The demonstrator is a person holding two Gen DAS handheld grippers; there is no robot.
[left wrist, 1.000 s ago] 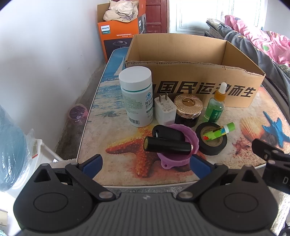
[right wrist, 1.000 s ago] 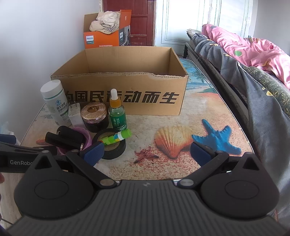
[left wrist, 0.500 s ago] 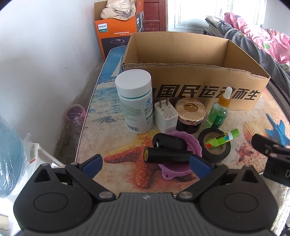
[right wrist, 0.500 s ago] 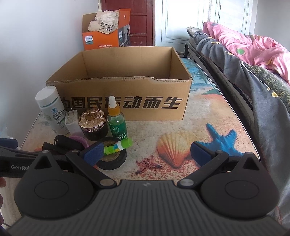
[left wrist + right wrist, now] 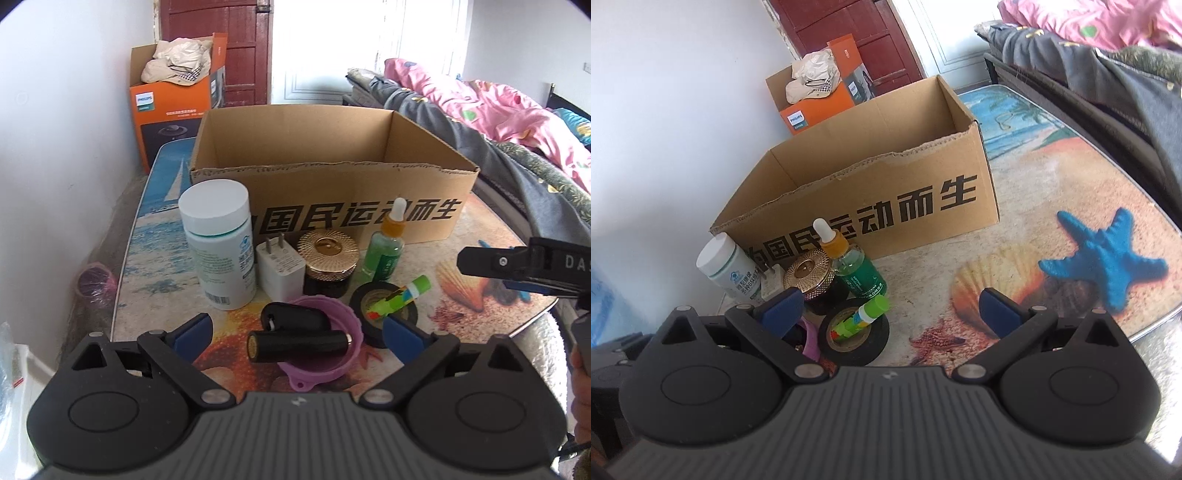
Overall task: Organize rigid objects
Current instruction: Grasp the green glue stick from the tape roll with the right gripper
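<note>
Our left gripper (image 5: 297, 334) has its blue pads spread wide and holds nothing; between them lies a black cylinder (image 5: 299, 346) resting across the rim of a purple cup (image 5: 332, 356), with a black key fob (image 5: 295, 320) just behind it. Our right gripper (image 5: 890, 310) is likewise wide apart and empty, hovering above the roll of black tape (image 5: 854, 334) with a green glue stick (image 5: 862, 315) lying across it. We judge the first risk is the cylinder: it sits loosely on the cup, so closing off-centre could roll it away or tip the cup. Further out the things stand packed together: a white bottle (image 5: 218, 243), a white charger (image 5: 279, 267), a gold-lidded jar (image 5: 328, 264) and a green dropper bottle (image 5: 386, 247), all just before the open cardboard box (image 5: 332, 184). The tall dropper bottle looks easy to knock over if either gripper sweeps past. With both grippers near each other over one cluster, they could also collide.
</note>
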